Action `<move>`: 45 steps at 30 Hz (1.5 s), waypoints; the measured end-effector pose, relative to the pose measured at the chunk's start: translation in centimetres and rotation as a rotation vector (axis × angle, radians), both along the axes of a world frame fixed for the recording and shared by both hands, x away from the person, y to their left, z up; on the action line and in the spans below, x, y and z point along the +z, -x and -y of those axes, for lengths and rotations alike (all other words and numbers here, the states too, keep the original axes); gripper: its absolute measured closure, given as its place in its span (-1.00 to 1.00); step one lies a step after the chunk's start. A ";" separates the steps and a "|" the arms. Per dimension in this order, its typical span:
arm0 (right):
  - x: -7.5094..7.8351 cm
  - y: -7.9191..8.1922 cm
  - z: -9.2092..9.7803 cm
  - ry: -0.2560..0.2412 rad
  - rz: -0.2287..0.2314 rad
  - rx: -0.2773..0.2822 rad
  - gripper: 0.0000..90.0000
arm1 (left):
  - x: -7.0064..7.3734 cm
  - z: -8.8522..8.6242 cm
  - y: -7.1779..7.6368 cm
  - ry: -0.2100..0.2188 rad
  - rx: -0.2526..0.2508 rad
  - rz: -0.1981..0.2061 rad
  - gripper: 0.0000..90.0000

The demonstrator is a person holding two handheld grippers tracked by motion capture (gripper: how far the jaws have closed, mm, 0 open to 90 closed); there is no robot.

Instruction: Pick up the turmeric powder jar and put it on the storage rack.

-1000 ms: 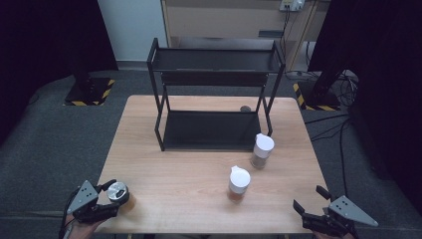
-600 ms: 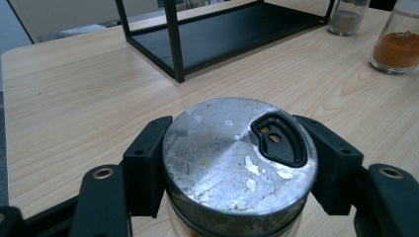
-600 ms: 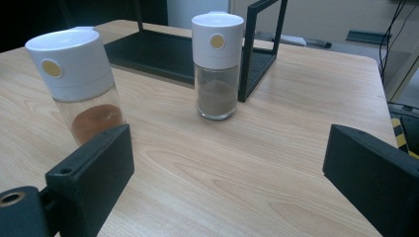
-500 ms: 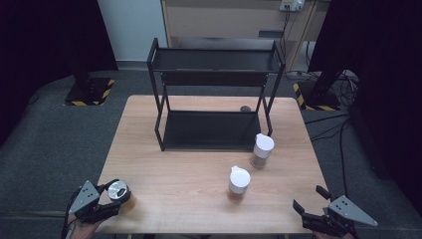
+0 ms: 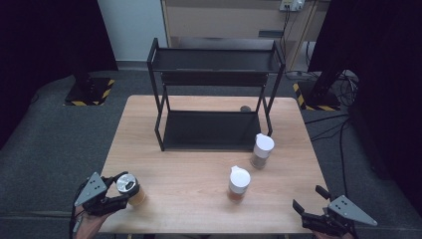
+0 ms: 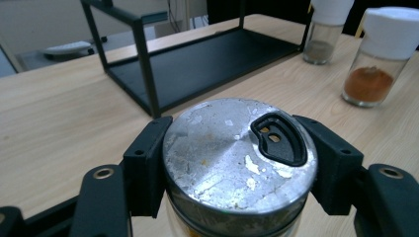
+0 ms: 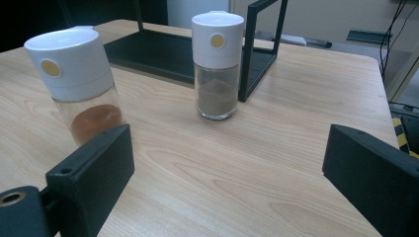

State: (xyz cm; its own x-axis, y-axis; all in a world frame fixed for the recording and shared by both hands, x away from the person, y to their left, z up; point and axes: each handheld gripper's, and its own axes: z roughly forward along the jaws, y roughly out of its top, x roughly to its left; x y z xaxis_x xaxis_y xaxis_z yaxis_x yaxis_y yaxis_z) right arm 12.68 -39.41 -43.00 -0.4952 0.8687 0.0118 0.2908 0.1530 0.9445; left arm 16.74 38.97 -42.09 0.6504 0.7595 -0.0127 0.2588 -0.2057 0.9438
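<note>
A glass jar with a scratched silver lid (image 5: 128, 185) stands near the table's front left corner. My left gripper (image 5: 121, 191) is shut on it, one black jaw pressed to each side of the lid (image 6: 239, 153). Two white-capped shakers stand right of centre: one with orange-brown powder (image 5: 238, 183) (image 7: 79, 84), one with grey-brown powder (image 5: 262, 150) (image 7: 217, 64). My right gripper (image 5: 307, 197) hovers open at the front right edge, with bare wood between its jaws (image 7: 227, 168). The orange shaker stands just beyond its left jaw.
A black two-tier metal rack (image 5: 214, 94) stands at the back middle of the wooden table (image 5: 189, 174); its lower shelf (image 6: 197, 59) is bare. A small dark object (image 5: 245, 108) lies behind the rack's right leg. Grey carpet surrounds the table.
My left gripper and the silver-lidded jar have shifted slightly to the right and away from the front edge. The right gripper and both shakers have stayed put.
</note>
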 end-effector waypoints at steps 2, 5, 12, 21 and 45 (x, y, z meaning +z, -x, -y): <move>0.0 0.0 0.0 -0.001 0.000 0.000 -0.87 | 0.3 0.3 -0.3 0.015 -0.012 0.003 -0.24; 0.0 0.0 0.0 0.000 -0.002 0.001 -0.87 | 1.0 1.0 -0.8 0.009 -0.022 0.006 -0.24; 0.0 -0.1 0.0 0.000 -0.004 0.002 -0.87 | 2.8 2.5 -2.4 0.003 -0.055 0.001 -0.24; 0.0 -0.1 0.0 -0.001 -0.006 0.003 -0.87 | 4.4 4.6 -5.0 0.019 -0.078 0.006 -0.24; -0.1 -0.1 0.2 -0.006 -0.005 0.011 -0.86 | 7.4 9.4 -12.9 0.043 -0.057 0.039 -0.24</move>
